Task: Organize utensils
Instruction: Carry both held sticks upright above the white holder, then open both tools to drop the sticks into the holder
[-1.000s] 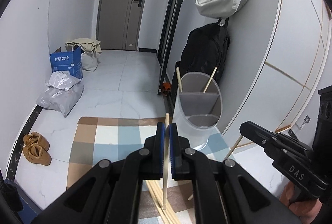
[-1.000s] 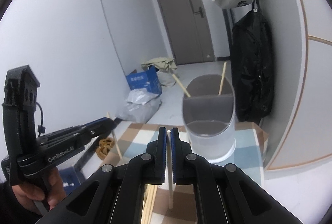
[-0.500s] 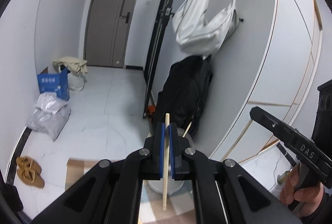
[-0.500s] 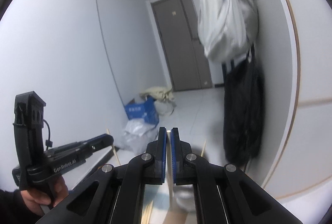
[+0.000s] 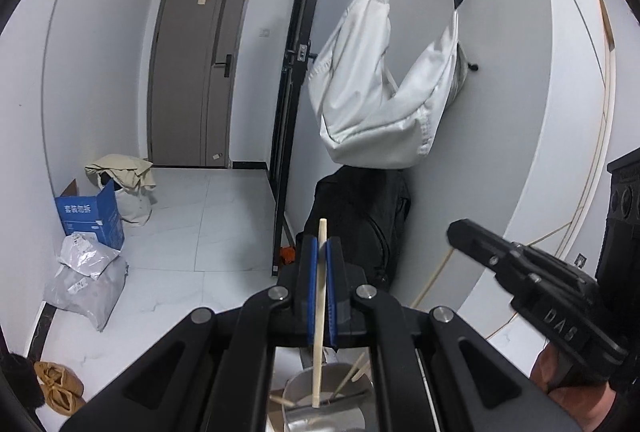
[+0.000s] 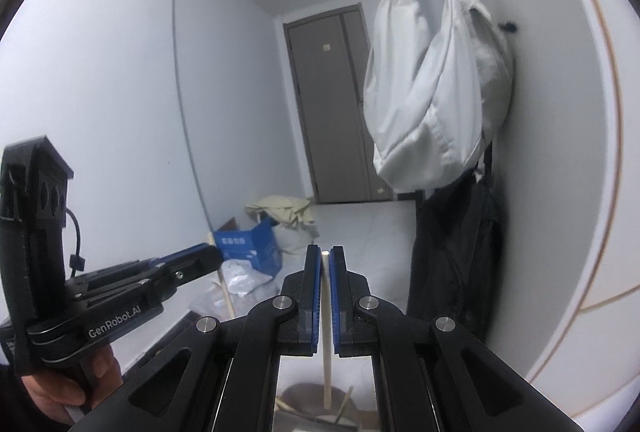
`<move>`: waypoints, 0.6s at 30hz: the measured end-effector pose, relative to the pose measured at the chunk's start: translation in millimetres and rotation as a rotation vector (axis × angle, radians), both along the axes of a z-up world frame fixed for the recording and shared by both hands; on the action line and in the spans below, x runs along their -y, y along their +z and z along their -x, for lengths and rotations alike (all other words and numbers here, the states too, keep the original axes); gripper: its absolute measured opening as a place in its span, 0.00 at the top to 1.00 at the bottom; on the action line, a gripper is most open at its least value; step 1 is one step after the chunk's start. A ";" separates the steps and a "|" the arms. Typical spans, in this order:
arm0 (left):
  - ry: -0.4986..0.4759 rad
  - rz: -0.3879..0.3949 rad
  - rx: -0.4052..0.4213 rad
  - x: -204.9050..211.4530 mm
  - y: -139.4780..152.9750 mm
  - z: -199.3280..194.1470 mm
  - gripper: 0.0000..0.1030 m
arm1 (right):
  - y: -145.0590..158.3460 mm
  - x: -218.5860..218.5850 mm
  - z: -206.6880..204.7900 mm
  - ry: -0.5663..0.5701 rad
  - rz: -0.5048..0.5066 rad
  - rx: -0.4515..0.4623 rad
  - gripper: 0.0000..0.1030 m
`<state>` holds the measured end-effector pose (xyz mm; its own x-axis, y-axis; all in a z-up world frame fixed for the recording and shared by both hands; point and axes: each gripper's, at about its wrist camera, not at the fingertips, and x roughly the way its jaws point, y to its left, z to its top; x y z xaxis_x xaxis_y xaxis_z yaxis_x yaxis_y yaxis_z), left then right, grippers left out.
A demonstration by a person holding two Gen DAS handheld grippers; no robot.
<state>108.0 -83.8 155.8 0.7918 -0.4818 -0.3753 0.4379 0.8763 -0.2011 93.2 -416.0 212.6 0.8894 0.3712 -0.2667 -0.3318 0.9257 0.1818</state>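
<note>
My left gripper (image 5: pixel 320 246) is shut on a pale wooden chopstick (image 5: pixel 319 316) held upright; its lower tip hangs over the round divided utensil holder (image 5: pixel 326 408) below, which has a few chopsticks leaning in it. My right gripper (image 6: pixel 325 254) is shut on a second chopstick (image 6: pixel 327 344), also upright, with its lower end above the same holder (image 6: pixel 316 404). Each gripper shows in the other's view: the right one at the right edge (image 5: pixel 456 230), the left one at the left (image 6: pixel 214 252).
A white bag (image 5: pixel 384 100) hangs on the curved wall above a black backpack (image 5: pixel 360 228). A blue cardboard box (image 5: pixel 90 218), grey parcels (image 5: pixel 86 284) and brown slippers (image 5: pixel 60 386) lie on the tiled floor at left. A grey door (image 5: pixel 196 68) is at the back.
Both grippers have risen and tilted up with their chopsticks. The holder has dropped from mid-frame to the bottom edge, now under the fingers. The rug is out of view.
</note>
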 end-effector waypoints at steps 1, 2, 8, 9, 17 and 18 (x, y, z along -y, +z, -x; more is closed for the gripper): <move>-0.006 0.002 -0.001 0.3 -5.0 -2.6 0.99 | -5.2 -0.6 -3.6 -0.001 -0.002 -0.006 0.97; -0.001 -0.003 0.002 0.4 -10.3 -4.4 0.99 | -11.7 -0.9 -9.0 -0.001 -0.006 -0.017 0.97; -0.011 0.003 -0.042 -4.4 -42.5 -16.5 0.99 | -48.0 -1.7 -33.6 0.001 -0.020 -0.070 0.97; -0.011 -0.006 -0.047 -5.0 -48.7 -17.6 0.99 | -54.3 -1.8 -35.9 0.003 -0.022 -0.080 0.97; -0.053 -0.029 -0.093 -3.0 -68.9 -20.2 0.99 | -81.5 -5.7 -42.0 0.023 -0.001 -0.127 0.97; -0.053 -0.034 -0.097 -1.6 -70.0 -20.9 0.99 | -82.5 -6.2 -42.6 0.027 0.004 -0.130 0.97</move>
